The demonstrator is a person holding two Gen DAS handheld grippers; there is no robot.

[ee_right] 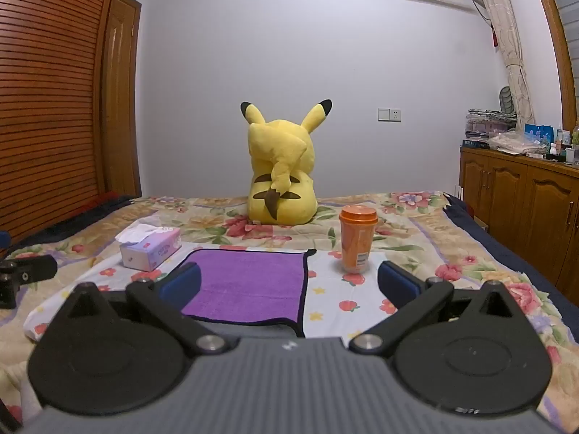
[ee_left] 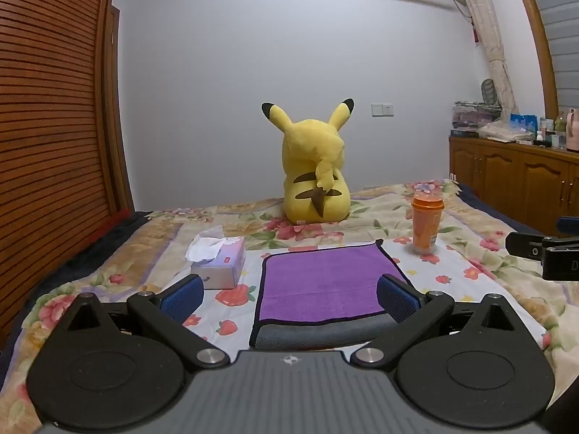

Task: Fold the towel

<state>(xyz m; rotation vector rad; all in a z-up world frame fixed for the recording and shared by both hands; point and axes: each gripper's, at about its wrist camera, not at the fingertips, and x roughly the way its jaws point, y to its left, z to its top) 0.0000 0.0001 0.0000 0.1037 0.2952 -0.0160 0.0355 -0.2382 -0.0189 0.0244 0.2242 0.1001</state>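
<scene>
Towel [ee_left: 325, 282] lies flat on the bed [ee_left: 481, 275], purple face up, its near hem turned over to show a grey strip. It sits between the tissue box [ee_left: 217, 260] on its left and the orange cup [ee_left: 427, 224] on its right, apart from both. A plush toy [ee_left: 315, 173] sits well behind.

Left claw [ee_left: 289, 296]: wide open, empty, held over the towel's near edge. Right claw [ee_right: 289, 287]: wide open, empty, placed toward the towel's right edge, with the cup ahead between its fingers [ee_right: 398, 284].

Judged status: no grip taken yet.

Risks:
- Cup stands upright on soft bedding near the towel's far right corner; a claw or swung cloth could tip it.
- Pinching may gather the bedsheet along with the towel, since both are soft.
- Uneven lifting by the two claws would skew the fold.
</scene>
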